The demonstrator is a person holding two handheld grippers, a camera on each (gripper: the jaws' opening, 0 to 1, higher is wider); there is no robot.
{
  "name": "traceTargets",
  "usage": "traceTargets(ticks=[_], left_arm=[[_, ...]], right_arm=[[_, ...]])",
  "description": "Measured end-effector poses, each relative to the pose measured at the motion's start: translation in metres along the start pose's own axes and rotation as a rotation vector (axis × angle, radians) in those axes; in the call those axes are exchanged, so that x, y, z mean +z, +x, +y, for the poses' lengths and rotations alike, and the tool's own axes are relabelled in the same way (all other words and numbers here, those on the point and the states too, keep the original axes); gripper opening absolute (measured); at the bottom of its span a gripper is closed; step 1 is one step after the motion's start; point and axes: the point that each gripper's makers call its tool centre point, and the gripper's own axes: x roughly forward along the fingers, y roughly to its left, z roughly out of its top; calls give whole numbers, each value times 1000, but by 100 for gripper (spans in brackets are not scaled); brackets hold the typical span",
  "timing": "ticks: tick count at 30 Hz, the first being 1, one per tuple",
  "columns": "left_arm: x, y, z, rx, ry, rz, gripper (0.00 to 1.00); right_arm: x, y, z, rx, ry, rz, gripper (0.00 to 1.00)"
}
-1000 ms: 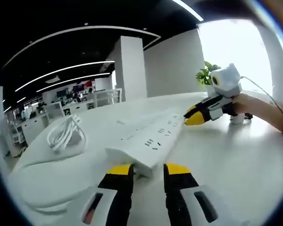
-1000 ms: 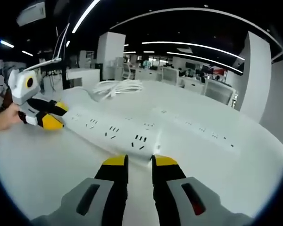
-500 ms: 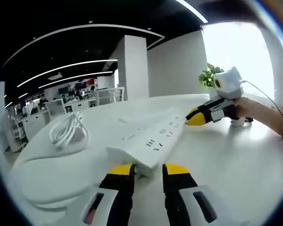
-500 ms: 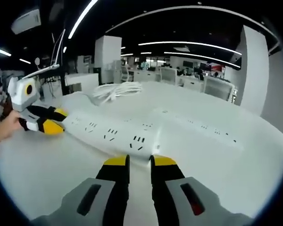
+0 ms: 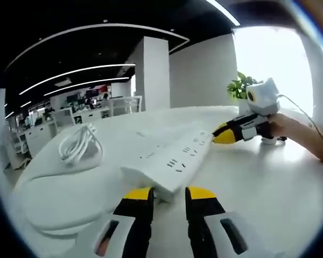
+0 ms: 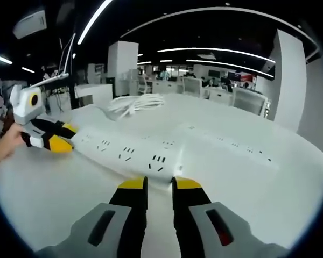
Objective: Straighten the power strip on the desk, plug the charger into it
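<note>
Left tool and right tool, jaws nearly together, press opposite ends of power strip; uneven push risks skewing strip on desk.

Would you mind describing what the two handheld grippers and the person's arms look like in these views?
Each gripper has two black jaws capped with yellow tips, rising from light grey housings with dark slots. Points: left gripper, right gripper. Seen from the side in the left gripper view, the right gripper carries a white box on top with a thin cable trailing back. The forearm behind it looks bare, with no sleeve visible.
</note>
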Motion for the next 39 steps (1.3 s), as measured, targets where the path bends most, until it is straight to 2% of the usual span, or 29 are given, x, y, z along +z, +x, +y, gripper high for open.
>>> traceTargets(ticks=[2,16,32,39], left_arm=[[2,0,7,2,3,6,24],[0,-7,8,-1,-9,20,24],[-4,-13,-4,-12,23,51,23],[-6,-16,-10,-21,9,55,23]], right_arm=[[0,-1,1,0,6,-3,18],[-5,-11,9,-6,36,-23,18],[-10,-28,18,-39,40,-20,18],[-14,-37,23,-45,38,-18,18]])
